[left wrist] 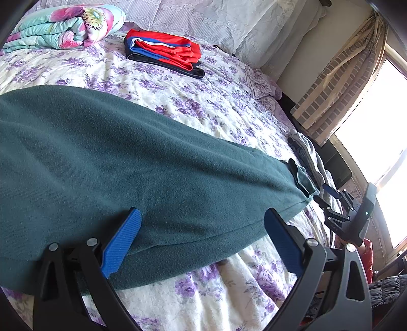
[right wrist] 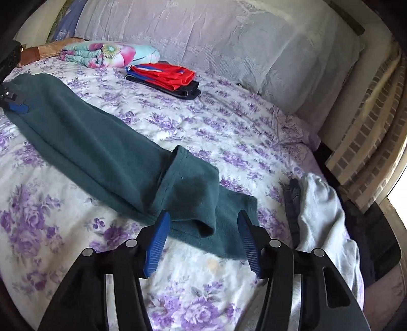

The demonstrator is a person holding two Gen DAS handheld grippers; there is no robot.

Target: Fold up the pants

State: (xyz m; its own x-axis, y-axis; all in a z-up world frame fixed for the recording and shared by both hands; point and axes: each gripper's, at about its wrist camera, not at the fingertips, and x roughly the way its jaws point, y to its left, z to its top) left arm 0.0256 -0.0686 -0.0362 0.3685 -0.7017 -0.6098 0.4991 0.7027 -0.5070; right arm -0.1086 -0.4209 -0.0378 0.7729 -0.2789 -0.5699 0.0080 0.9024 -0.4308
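In the right wrist view, the right gripper (right wrist: 203,224) fills the six o'clock edge, its blue-padded jaws standing about half open with nothing clamped; the folded hem end of the dark green pants (right wrist: 106,142) lies on the bedspread just ahead of and between the tips, not pinched. From there the pants run as one long band toward ten o'clock, where the left gripper (right wrist: 15,104) shows at the frame edge over the far end of the cloth. At three to four o'clock a pale grey garment (right wrist: 323,216) lies crumpled near the bed's edge.

In the left wrist view, the left gripper (left wrist: 203,224) at six o'clock has its jaws spread wide, both blue pads resting over the near edge of the green pants (left wrist: 122,157) without closing on the cloth. The pants stretch toward three o'clock, where the right gripper (left wrist: 338,203) sits just past their end.

Farther off, toward twelve o'clock, a folded red, blue and black stack of clothes (left wrist: 162,51) sits on the purple-flowered bedspread (left wrist: 203,107). A rolled floral quilt (left wrist: 66,25) lies at eleven o'clock, with white lace-covered pillows (left wrist: 229,23) behind. A brick-patterned curtain (left wrist: 338,84) hangs at two o'clock beside a bright window.
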